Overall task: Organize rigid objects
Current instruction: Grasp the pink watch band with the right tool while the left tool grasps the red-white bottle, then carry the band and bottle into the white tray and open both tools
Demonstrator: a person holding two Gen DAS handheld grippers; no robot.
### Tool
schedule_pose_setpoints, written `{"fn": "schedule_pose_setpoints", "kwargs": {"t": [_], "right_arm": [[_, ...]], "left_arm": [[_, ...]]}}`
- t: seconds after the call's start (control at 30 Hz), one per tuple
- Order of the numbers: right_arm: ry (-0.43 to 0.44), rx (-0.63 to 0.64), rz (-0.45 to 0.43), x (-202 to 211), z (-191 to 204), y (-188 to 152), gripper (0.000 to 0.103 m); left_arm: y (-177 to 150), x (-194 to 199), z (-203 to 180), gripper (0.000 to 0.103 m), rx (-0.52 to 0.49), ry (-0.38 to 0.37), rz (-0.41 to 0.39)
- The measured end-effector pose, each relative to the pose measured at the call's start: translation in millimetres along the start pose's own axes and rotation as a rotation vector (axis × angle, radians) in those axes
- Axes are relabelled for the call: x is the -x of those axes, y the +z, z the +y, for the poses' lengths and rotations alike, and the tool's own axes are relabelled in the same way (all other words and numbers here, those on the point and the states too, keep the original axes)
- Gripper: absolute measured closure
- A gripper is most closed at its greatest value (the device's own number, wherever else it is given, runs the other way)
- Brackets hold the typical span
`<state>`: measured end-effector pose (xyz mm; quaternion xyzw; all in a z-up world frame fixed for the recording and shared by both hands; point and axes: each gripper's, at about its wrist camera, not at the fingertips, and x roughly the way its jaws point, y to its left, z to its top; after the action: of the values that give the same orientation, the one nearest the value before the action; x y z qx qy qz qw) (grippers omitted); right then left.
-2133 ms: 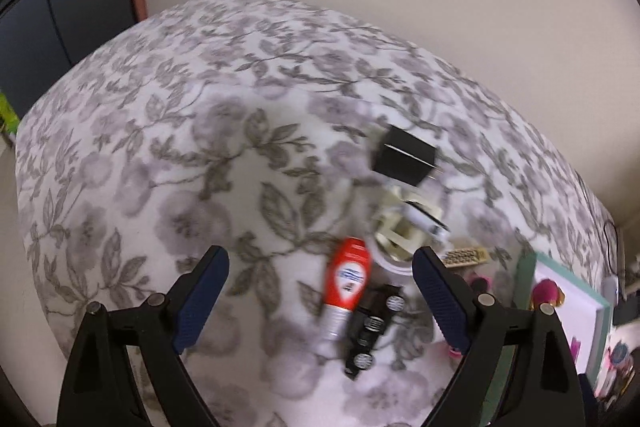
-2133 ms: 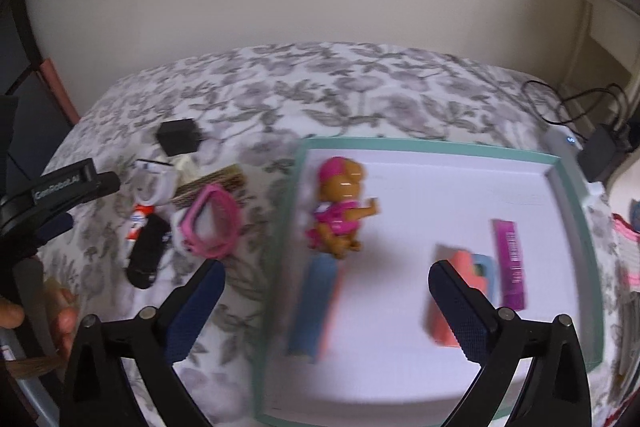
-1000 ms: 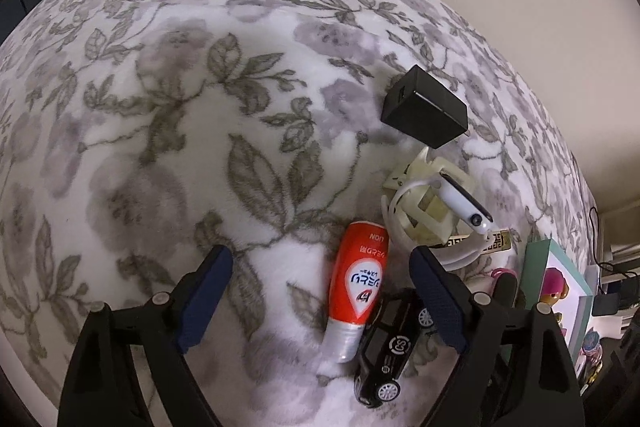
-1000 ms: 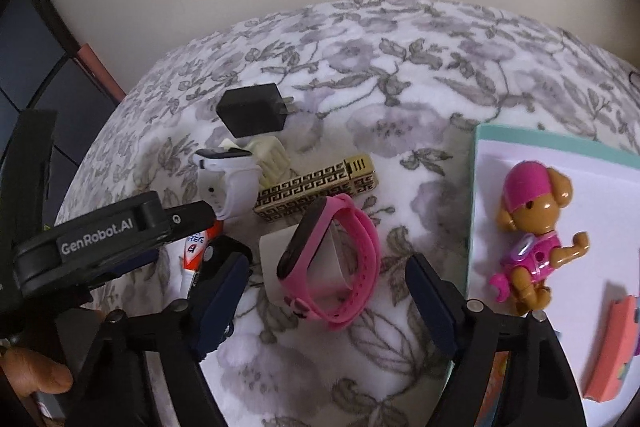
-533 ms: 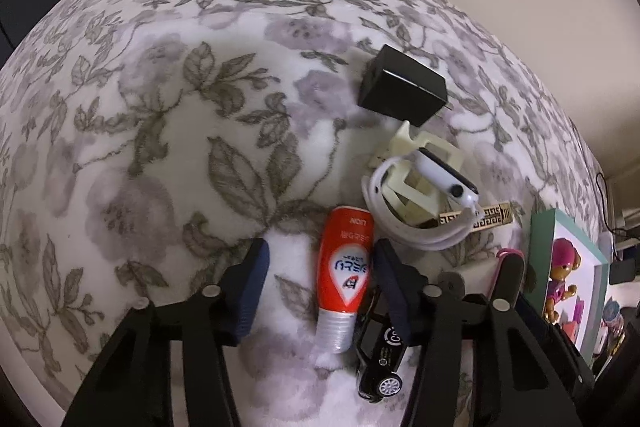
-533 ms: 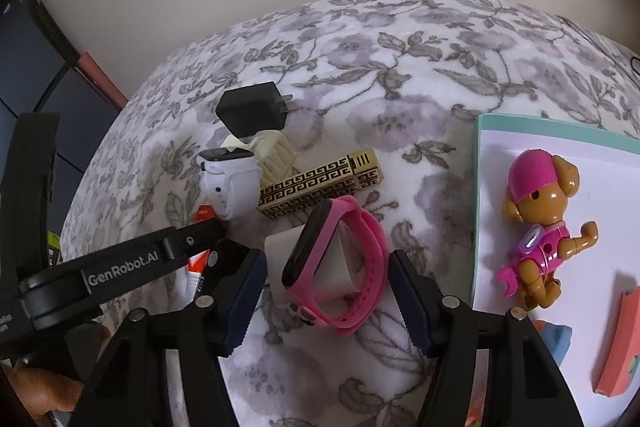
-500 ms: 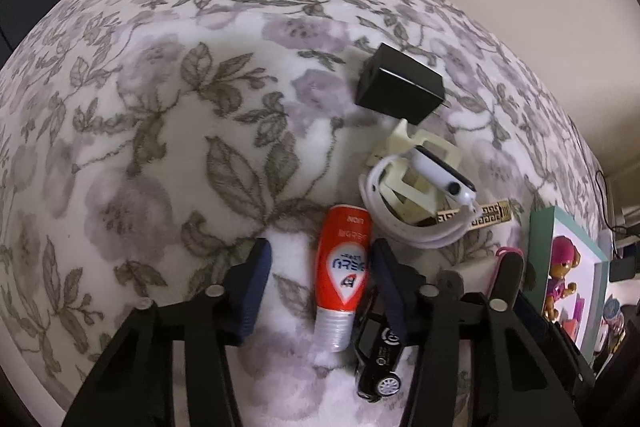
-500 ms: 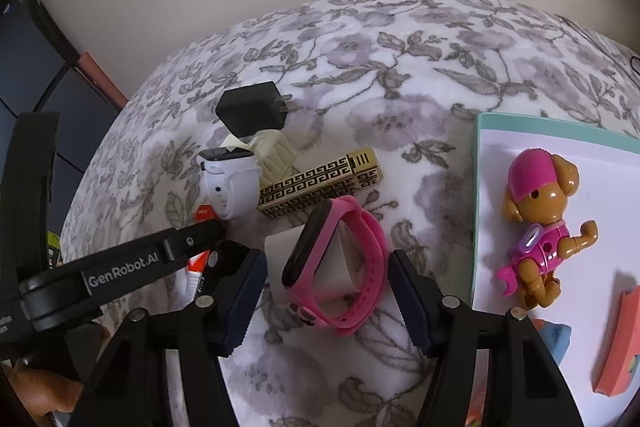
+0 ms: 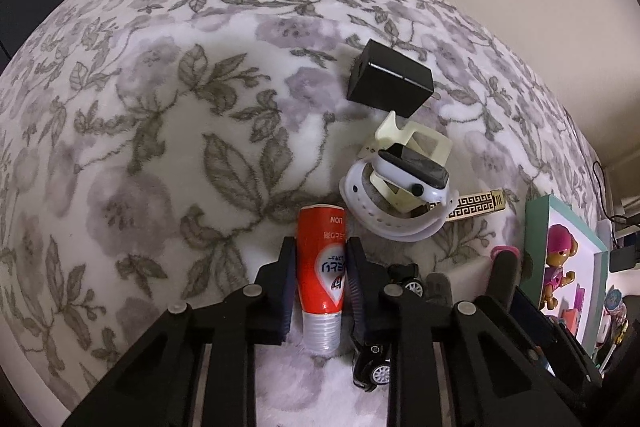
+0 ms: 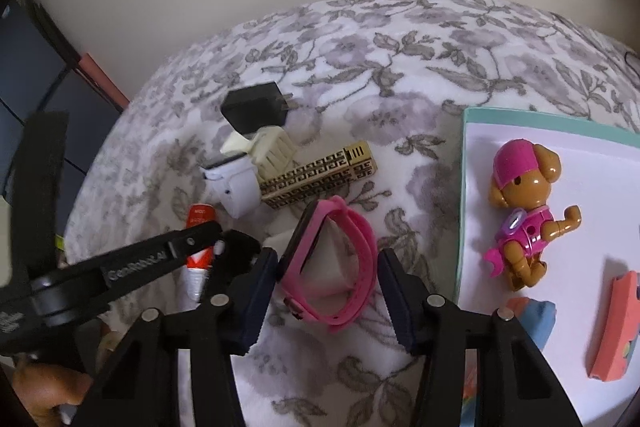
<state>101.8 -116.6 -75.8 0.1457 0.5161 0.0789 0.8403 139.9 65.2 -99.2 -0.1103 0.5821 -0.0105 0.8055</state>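
My left gripper (image 9: 320,255) is shut on a red tube (image 9: 323,267) that lies on the floral blanket; the tube (image 10: 199,251) also shows in the right wrist view. My right gripper (image 10: 327,269) is open, its fingers either side of a pink watch (image 10: 332,267) on a white stand, not clearly touching it. A white watch (image 9: 400,195) on a cream holder, a black charger (image 9: 390,83), a gold patterned box (image 10: 320,173) and a black toy car (image 9: 376,367) lie close by.
A teal-rimmed white tray (image 10: 464,211) lies to the right with a pink-capped toy dog (image 10: 524,207), a coral piece (image 10: 616,323) and a blue piece (image 10: 534,315). The bed meets a cream wall behind. Cables lie at the far right.
My left gripper has closed onto the red tube. My right gripper has moved in and narrowed around the pink watch.
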Motion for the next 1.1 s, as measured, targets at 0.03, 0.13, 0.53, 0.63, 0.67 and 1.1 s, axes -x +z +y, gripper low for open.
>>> {"fn": "schedule_pose_setpoints", "kwargs": {"t": [0.03,0.13,0.53,0.63,0.67,1.1], "right_arm": [[0.007,-0.006,-0.002,2,0,0,0.048],[0.014,-0.008,0.003,5,-1,-1,0.048],[0.049,-0.049,-0.050,37,-8,-3,0.048],[0.047,-0.056,-0.061,44,-10,-3,0.048],[0.045,-0.057,-0.064,46,-11,-4,0.048],[0.005,-0.091,-0.078,76,-26,-14,0.048]], "left_arm": [[-2,4,2,0.078,-0.001,0.000,-0.004],[-5,10,1,0.078,-0.009,0.006,-0.015],[-8,45,-6,0.078,-0.024,0.018,-0.105],[-9,55,-13,0.078,-0.038,0.017,-0.133],[-10,57,-15,0.078,-0.043,0.015,-0.140],[-25,76,-44,0.082,-0.105,-0.027,-0.158]]}}
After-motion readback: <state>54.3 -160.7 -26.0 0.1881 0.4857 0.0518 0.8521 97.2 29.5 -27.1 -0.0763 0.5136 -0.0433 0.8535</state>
